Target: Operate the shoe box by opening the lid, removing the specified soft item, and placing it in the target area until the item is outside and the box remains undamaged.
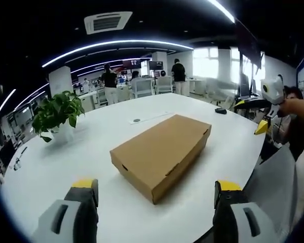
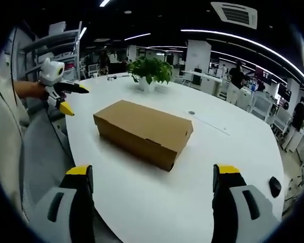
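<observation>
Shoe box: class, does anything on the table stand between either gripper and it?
Nothing visible does. Bare white table lies between the open left gripper and the closed shoe box, and likewise before the open right gripper. The potted plant stands off to the side.

No text, label, brand, number or sign can be read. The plain brown cardboard shoe box [image 1: 161, 154] bears no visible print, and the distant wall displays are too blurred.

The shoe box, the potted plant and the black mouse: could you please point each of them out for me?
shoe box [image 1: 159, 152], left gripper view, middle of the closed lid.
potted plant [image 2: 151, 70], right gripper view, its green leaves.
black mouse [image 2: 275, 186], right gripper view, its top.
</observation>
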Motion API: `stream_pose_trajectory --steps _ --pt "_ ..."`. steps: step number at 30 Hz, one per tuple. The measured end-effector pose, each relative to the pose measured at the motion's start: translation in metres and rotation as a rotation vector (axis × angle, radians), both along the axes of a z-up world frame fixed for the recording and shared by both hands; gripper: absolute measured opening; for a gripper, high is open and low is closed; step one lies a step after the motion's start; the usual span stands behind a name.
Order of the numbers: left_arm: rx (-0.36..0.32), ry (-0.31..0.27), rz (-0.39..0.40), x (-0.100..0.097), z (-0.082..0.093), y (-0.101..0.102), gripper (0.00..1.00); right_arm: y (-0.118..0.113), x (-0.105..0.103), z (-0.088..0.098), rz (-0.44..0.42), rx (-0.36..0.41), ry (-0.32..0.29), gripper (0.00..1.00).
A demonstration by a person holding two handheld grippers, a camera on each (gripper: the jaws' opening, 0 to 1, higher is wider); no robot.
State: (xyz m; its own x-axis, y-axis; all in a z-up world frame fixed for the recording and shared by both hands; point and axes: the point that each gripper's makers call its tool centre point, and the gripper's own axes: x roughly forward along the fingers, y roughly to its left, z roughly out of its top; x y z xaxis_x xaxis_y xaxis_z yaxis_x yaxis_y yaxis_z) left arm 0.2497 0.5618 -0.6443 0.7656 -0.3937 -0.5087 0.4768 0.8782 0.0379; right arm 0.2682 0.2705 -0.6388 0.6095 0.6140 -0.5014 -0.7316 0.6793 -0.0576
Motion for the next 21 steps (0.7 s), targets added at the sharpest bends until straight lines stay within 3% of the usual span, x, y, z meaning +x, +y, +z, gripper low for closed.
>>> stream_pose_trajectory --steps 6,21 --pt "0.004 0.0 0.011 0.003 -0.005 -0.001 0.95 0.003 0.01 -0.003 0.005 0.03 0.005 0.91" --pt "0.026 -0.002 0.027 0.016 -0.012 -0.008 0.86 0.007 0.032 -0.019 0.103 -0.019 0.008 0.84"
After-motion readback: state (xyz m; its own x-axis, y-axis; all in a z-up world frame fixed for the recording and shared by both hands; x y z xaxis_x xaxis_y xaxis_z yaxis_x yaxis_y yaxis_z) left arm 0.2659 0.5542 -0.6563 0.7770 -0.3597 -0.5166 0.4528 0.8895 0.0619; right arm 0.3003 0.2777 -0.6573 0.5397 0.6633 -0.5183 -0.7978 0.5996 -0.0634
